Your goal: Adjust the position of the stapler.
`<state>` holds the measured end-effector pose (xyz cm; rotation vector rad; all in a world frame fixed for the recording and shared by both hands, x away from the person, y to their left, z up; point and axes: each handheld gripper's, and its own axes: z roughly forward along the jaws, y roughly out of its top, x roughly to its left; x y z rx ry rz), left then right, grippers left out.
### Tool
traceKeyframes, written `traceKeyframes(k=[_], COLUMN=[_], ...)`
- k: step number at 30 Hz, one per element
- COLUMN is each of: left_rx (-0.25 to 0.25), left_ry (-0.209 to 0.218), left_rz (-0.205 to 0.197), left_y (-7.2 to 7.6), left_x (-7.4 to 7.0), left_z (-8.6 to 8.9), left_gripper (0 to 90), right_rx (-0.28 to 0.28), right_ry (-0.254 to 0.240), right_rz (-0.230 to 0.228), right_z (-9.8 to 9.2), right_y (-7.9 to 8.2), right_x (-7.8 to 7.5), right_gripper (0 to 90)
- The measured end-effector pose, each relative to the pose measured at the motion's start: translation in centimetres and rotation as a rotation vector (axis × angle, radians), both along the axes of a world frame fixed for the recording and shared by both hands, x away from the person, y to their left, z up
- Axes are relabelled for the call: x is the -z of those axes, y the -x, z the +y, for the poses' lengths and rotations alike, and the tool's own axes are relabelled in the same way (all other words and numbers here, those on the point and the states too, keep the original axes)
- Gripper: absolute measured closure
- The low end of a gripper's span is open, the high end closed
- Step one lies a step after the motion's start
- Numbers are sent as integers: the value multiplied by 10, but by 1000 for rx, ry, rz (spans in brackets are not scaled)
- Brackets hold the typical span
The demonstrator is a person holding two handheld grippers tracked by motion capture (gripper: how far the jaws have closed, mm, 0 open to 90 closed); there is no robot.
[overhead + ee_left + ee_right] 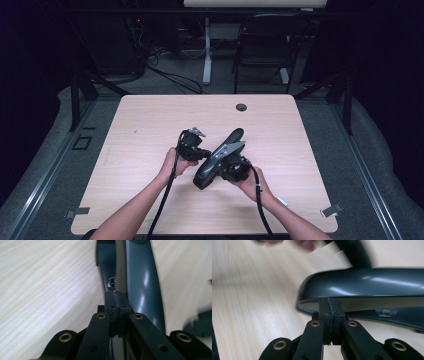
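Down at the near edge of the table (150, 210), two forearms come in, each hand wrapped round a hand-held gripper. The left hand-held gripper (191, 146) sits just left of centre, cable trailing back toward the person; in its own view (117, 306) the jaws are pressed fully together, pads meeting with no gap, their tips right against a long dark grey stapler (142, 285) that runs away up the frame. Whether they actually pinch any part of it, I cannot tell. The right hand-held gripper (235, 167) is just beside it, and its own view (329, 308) also shows jaws clenched tight, tips up against the stapler's (367, 287) glossy rounded end, which lies crosswise over the light wood. From the high view, the stapler (220, 157) lies slanted between both grippers near the table's middle. Further off, a small round grommet (241, 107) sits near the far edge, and beyond it a dark chair (265, 45).
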<state>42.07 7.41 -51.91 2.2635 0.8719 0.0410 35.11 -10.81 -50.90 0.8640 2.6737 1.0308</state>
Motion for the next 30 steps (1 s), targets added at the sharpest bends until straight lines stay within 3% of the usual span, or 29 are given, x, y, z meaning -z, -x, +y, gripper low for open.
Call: traceKeyframes(k=[4, 5, 6, 9, 11, 13, 15, 19, 22, 25, 27, 30], left_rx=[-8, -11, -16, -42, -66, -93, -115, -126, -145, -161, -152, -105], left_ry=[-10, -15, -19, -35, -34, -12, 19, 21, 3, 18, 32, 24], left_rz=[-25, -30, -34, -44, -56, -72, -70, -59, -36, -1, -4, -23], left_y=[3, 3, 4, 9, 13, 19, 25, 46, 56, 60, 64, 70], left_x=[0, -1, -1, -2, -5, -11, -15, -15, -11, -7, -6, -3], left_z=[-2, -2, -2, 0, 5, 15, 23, 34, 39, 43, 41, 29], left_gripper=[900, 900, 900, 899, 887, 870, 856, 804, 737, 532, 406, 311], right_rx=[76, 122, 122, 210, 253, 287, 309, 342, 354, 357, 356, 354], right_ry=[-35, -42, -42, -47, -63, -42, -19, -6, 13, 25, 43, 57], right_rz=[-51, -85, -85, -134, -140, -130, -123, -113, -106, -100, -98, -86], right_z=[-27, -42, -42, -69, -81, -91, -95, -95, -91, -87, -82, -77], right_y=[-12, -19, -19, -33, -42, -54, -65, -87, -102, -114, -120, -128], right_x=[-22, -32, -32, -43, -44, -40, -36, -31, -28, -27, -27, -27], right_gripper=[900, 900, 900, 900, 900, 900, 900, 900, 900, 900, 900, 900])
